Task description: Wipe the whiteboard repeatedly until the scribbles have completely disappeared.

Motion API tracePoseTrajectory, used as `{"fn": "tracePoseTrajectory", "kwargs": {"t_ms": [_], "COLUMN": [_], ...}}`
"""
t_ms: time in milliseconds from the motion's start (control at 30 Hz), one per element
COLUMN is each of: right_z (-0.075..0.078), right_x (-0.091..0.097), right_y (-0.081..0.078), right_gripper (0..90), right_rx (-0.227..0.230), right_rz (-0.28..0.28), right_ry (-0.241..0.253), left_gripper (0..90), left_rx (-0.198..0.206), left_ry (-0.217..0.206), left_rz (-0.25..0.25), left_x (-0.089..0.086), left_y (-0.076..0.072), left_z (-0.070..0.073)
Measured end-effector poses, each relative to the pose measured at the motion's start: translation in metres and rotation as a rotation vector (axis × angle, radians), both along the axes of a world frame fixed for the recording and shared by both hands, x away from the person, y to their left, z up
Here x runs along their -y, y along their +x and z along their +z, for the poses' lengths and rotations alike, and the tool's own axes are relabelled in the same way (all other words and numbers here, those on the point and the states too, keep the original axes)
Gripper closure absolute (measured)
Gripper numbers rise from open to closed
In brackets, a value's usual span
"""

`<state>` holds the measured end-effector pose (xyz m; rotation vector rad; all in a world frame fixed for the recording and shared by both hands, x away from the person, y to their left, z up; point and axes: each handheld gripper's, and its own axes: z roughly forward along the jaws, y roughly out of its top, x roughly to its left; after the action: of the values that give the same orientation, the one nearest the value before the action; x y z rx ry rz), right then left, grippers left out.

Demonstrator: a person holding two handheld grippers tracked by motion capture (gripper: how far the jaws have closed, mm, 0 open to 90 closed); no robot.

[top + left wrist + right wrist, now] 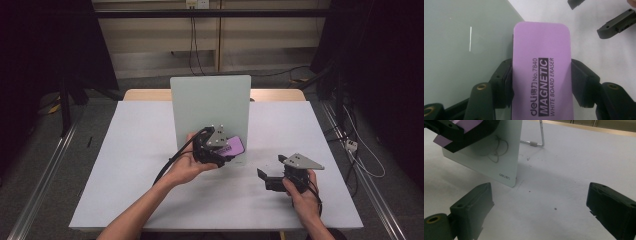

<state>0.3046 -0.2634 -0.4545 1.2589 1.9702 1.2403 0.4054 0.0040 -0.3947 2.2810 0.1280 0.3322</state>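
A purple magnetic whiteboard eraser (541,70) sits clamped between the black jaws of my left gripper (220,152), which is shut on it. In the high view the eraser (231,145) lies against the lower right part of a pale green-white board (210,107) that stands upright on the table. The board's glassy face (461,45) bears a thin white line. In the right gripper view the board (499,162) carries a looping pen scribble (497,151), and the eraser (466,125) is at top left. My right gripper (270,175) rests open on the table, right of the board, holding nothing.
The white table top (150,150) spreads wide on both sides of the board. A wire stand (540,135) props the board from behind. Dark curtains and cables ring the table. The right gripper's jaw tips (616,25) show at the upper right of the left gripper view.
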Motion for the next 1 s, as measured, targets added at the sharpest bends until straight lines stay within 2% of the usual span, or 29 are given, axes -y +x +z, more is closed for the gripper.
{"fn": "tracePoseTrajectory", "kwargs": {"t_ms": [167,200,300,367,433,567,667,767,800,1000], "right_z": [0.000,0.000,0.000,0.000,0.000,0.000,0.000,0.000,0.000,0.000], "right_x": [0.000,0.000,0.000,0.000,0.000,0.000,0.000,0.000,0.000,0.000], "right_y": [0.000,0.000,0.000,0.000,0.000,0.000,0.000,0.000,0.000,0.000], "right_gripper": [6.9,6.9,6.9,6.9,6.9,6.8,6.8,6.8,6.8,6.8], "right_rx": [0.000,0.001,0.000,0.000,0.000,0.002,0.001,0.002,0.002,0.002], "right_rz": [0.002,0.003,0.002,0.002,0.003,0.002,0.001,0.003,0.002,0.004], "right_ry": [0.001,0.000,0.000,0.001,0.001,0.000,0.000,0.000,0.000,-0.001], "left_gripper": [41.0,41.0,41.0,41.0,41.0,41.1,41.0,41.1,41.1,41.1], "left_rx": [0.000,0.002,0.006,-0.003,0.008,0.000,-0.013,-0.022,-0.031,-0.048], "left_ry": [0.006,0.028,0.021,0.032,0.035,0.046,0.078,0.084,0.105,0.120], "left_rz": [-0.012,-0.012,-0.015,-0.023,-0.022,-0.029,-0.042,-0.050,-0.057,-0.072], "left_x": [0.005,0.007,0.010,0.011,0.013,0.016,0.019,0.021,0.022,0.030], "left_y": [-0.001,-0.003,-0.004,-0.004,-0.006,-0.007,-0.010,-0.011,-0.012,-0.015], "left_z": [-0.005,-0.005,-0.008,-0.010,-0.012,-0.016,-0.023,-0.026,-0.029,-0.039]}}
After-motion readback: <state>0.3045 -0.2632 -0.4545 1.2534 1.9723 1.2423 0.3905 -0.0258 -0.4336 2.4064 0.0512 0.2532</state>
